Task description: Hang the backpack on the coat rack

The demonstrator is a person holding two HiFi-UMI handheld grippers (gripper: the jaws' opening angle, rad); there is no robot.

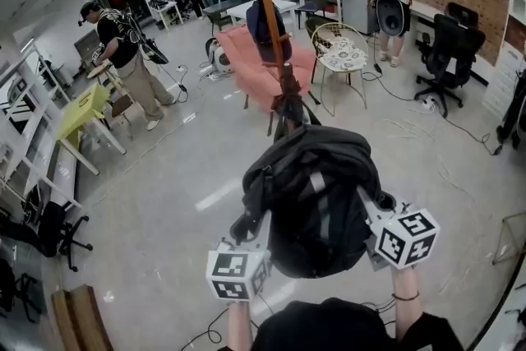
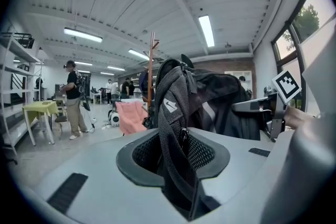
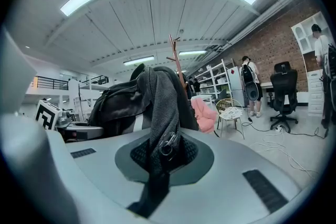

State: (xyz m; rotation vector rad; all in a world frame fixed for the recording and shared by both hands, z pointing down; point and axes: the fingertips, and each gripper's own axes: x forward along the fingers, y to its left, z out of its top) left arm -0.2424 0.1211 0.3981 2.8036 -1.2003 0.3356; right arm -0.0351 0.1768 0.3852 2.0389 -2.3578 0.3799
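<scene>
Black backpack (image 1: pixel 316 201) hangs in mid-air before the wooden coat rack (image 1: pixel 267 4), left claw (image 2: pixel 176 165) and right claw (image 3: pixel 160 157) each clamped on a strap (image 2: pixel 169 123); mid-carry, I'd say, next needing a lift toward the rack's top.

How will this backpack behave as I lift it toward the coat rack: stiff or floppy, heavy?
Probably floppy: the backpack sags as a rounded bulk between the left gripper and right gripper, each shut on one of its limp straps. Its bulging body suggests some weight, so it may swing. The coat rack looks slender and might tip if bumped.
</scene>
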